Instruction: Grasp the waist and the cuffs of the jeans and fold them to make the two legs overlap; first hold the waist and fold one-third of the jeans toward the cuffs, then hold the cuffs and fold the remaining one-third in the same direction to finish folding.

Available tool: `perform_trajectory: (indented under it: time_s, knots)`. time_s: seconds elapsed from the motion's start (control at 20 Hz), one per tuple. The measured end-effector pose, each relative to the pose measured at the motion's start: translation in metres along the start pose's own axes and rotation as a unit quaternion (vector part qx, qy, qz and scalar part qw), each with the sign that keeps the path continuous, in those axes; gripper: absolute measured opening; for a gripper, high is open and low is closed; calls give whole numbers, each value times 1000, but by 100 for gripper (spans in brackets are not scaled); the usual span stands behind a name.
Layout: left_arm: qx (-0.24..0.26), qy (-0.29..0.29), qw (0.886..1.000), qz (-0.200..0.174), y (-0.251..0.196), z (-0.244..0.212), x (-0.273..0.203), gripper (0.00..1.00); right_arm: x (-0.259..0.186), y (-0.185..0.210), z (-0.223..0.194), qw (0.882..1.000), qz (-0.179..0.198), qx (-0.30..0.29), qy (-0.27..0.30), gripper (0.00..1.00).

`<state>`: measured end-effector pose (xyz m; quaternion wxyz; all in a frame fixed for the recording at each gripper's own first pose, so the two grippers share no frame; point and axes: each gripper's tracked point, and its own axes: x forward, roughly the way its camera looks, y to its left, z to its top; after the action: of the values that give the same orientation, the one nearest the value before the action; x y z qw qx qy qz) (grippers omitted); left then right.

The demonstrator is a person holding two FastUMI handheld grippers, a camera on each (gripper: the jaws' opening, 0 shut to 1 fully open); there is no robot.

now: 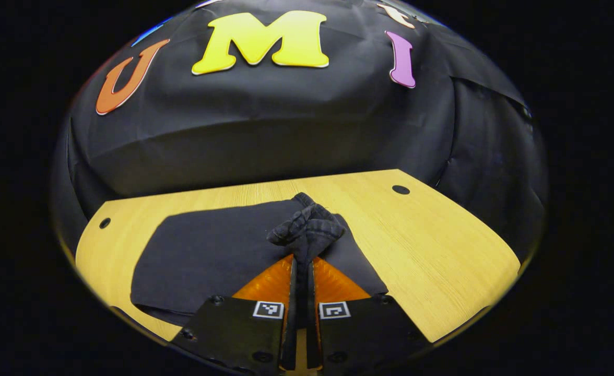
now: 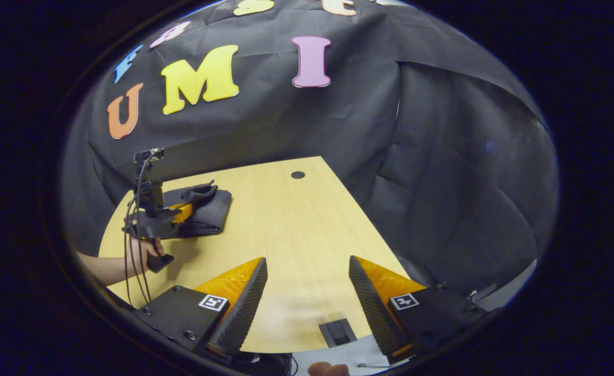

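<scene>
Now left tongs point(image 1: 302, 261) pinch bunched dark jeans point(image 1: 218, 256) on woodgrain table point(image 1: 443, 250).

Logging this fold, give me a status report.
Left gripper shut on jeans, bunched end lifted. Right gripper open over bare table. Nothing in the way.

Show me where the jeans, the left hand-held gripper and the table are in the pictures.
jeans point(image 1: 218, 250), left gripper view, flat folded part.
left hand-held gripper point(image 1: 302, 266), left gripper view, between its fingertips, shut on a bunch of jeans.
table point(image 2: 296, 219), right gripper view, bare top.
</scene>
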<state>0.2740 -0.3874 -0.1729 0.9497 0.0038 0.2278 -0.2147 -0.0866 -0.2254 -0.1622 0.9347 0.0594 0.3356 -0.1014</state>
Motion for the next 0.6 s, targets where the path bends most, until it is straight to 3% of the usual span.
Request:
perform_trajectory:
  time_s: [0.1,0.2,0.25,0.3,0.45,0.6]
  knots:
    - [-21,2,1000,-7,-4,-4,1,11,5,8,5,1000,8,-3,-2,96]
    - [-27,4,999,-18,-10,-1,-2,21,10,17,13,1000,16,-4,-7,96]
    - [-23,3,999,-22,-12,1,-4,37,11,21,16,1000,20,-6,-11,96]
    - [-20,2,999,-34,-20,3,-9,44,12,26,20,1000,23,-9,-14,96]
    - [-16,-7,999,-43,-24,19,-32,100,15,43,31,999,31,-33,-31,96]
    - [-29,-33,998,-41,-10,43,-64,100,14,75,49,996,55,-44,-56,96]
